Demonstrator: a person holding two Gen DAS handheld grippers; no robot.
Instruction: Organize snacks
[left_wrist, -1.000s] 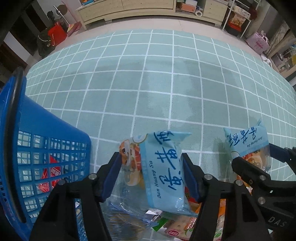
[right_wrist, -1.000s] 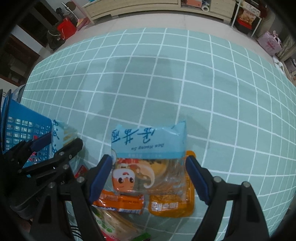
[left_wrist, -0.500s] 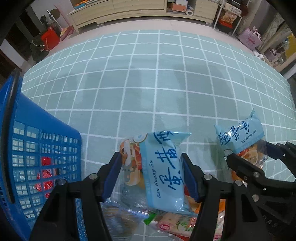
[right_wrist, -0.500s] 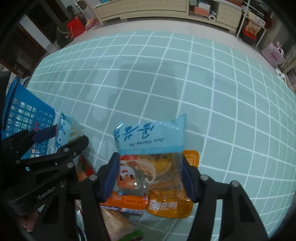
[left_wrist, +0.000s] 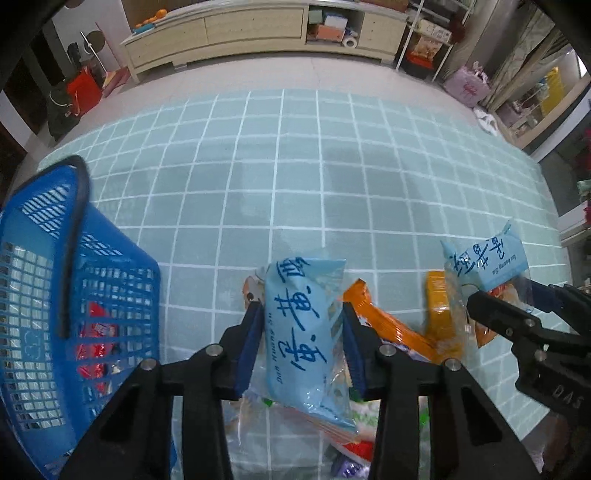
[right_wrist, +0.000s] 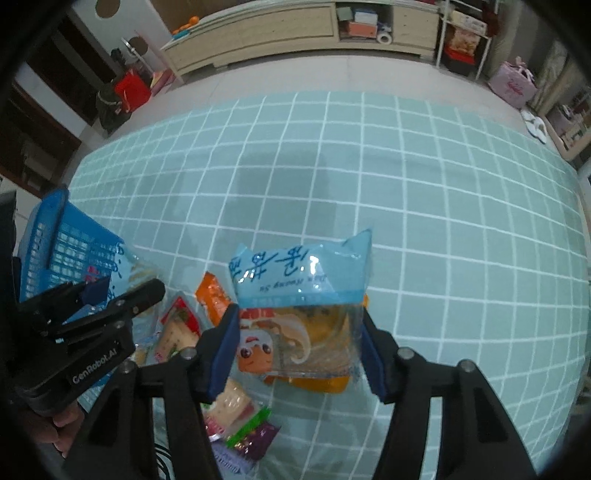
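Both my grippers, left (left_wrist: 301, 336) and right (right_wrist: 299, 350), pinch slick blue-topped pastry packets (left_wrist: 303, 332) (right_wrist: 301, 295) above the pile; film may slip before the blue basket (left_wrist: 55, 314).

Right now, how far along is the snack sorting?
Barely started: the basket shows only a red packet inside. In hand: the left gripper and right gripper each clamp a blue pastry bag. Left: orange packs, crackers and more on the mat.
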